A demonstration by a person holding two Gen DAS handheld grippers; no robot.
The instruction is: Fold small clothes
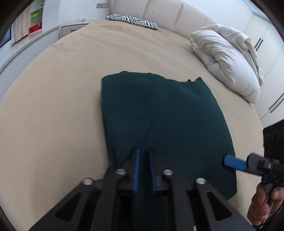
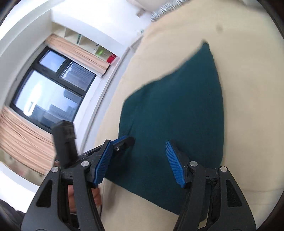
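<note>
**Spotter:** Where's the garment on your feed?

**Me:** The dark green knitted garment (image 1: 159, 110) lies flat on the beige bed sheet (image 1: 53, 106), folded into a rough rectangle. Its far edge is ragged and its near end runs up towards my left camera. It sits near the middle of the bed, well apart from the crumpled white pillow (image 1: 225, 58) on the right and the zebra-striped cushion (image 1: 132, 20) by the padded cream headboard (image 1: 165, 10).

**Spotter:** What's your left gripper doing?

**Me:** The left gripper (image 1: 143, 151) is clenched. Its blue ribbed pads (image 1: 136, 170) stand close together, with green fabric running between them at the garment's near left edge, so I read that as a pinch on the fabric. From the right camera I can see one of its blue tips against that same edge.

**Spotter:** And the right one?

**Me:** The right gripper (image 2: 138, 142) is released, with its jaws spread wide and nothing caught between them. It points down at a slant over the near part of the garment. In the left view one of its blue fingers (image 1: 234, 161) reaches the garment's right edge. I can't tell whether it touches the fabric or only hangs above it. The hand (image 1: 261, 206) holding its handle shows at the lower right.

**Spotter:** Anything else in view?

**Me:** The right camera is rolled over, so the dark-framed window (image 2: 48, 92) and the peach curtains (image 2: 23, 138) sit tilted on its left side.
</note>
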